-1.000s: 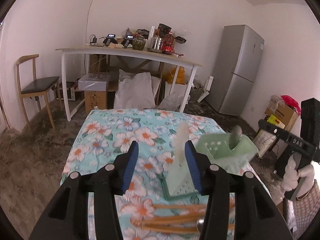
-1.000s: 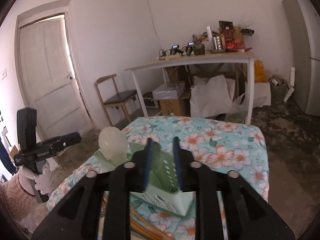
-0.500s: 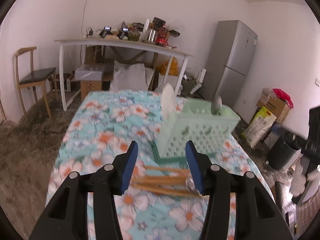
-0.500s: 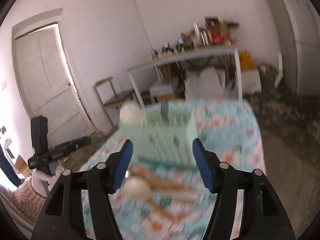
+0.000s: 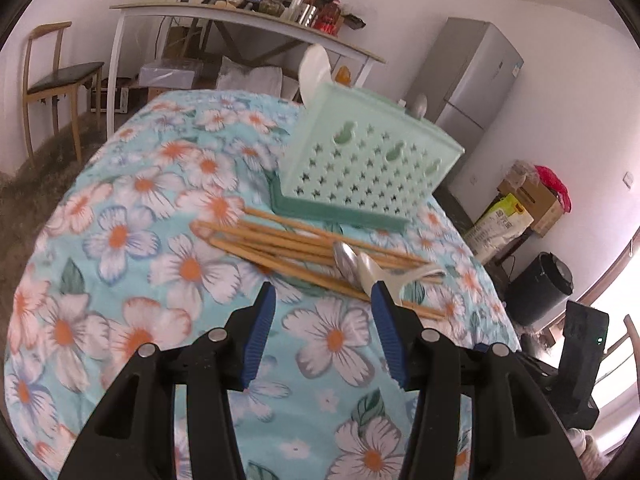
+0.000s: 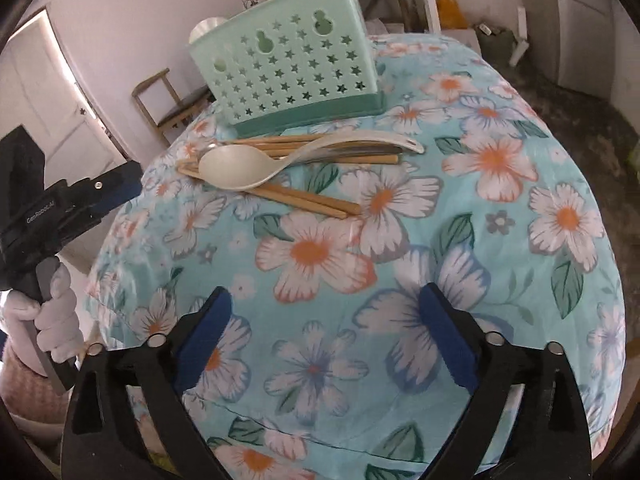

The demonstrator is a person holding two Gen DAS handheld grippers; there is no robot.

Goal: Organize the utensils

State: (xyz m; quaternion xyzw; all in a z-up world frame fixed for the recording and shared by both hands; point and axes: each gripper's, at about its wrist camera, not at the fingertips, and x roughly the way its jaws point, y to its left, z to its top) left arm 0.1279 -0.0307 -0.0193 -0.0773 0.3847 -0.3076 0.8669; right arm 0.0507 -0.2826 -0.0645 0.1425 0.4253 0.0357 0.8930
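Note:
A mint-green perforated utensil holder (image 5: 368, 160) (image 6: 284, 68) stands on the floral-clothed table, with a white spoon (image 5: 316, 72) and a metal utensil (image 5: 420, 105) upright in it. In front of it lie several wooden chopsticks (image 5: 288, 240) (image 6: 308, 200), a metal spoon (image 5: 346, 258) and a white plastic spoon (image 6: 240, 168) (image 5: 384, 272). My left gripper (image 5: 322, 308) is open and empty, just short of the pile. My right gripper (image 6: 324, 316) is open and empty, further back over the cloth. The left gripper also shows in the right wrist view (image 6: 72, 200).
The floral tablecloth (image 6: 500, 208) covers the table, whose edges fall away on all sides. Behind are a white table (image 5: 240, 16) piled with clutter, a wooden chair (image 5: 52, 76), a grey fridge (image 5: 472, 76), boxes (image 5: 532, 200) and a black bin (image 5: 540, 288).
Both grippers have pulled back from the holder and tilted down toward the table. The right gripper, shut on the holder's wall a second ago, has opened and let it go.

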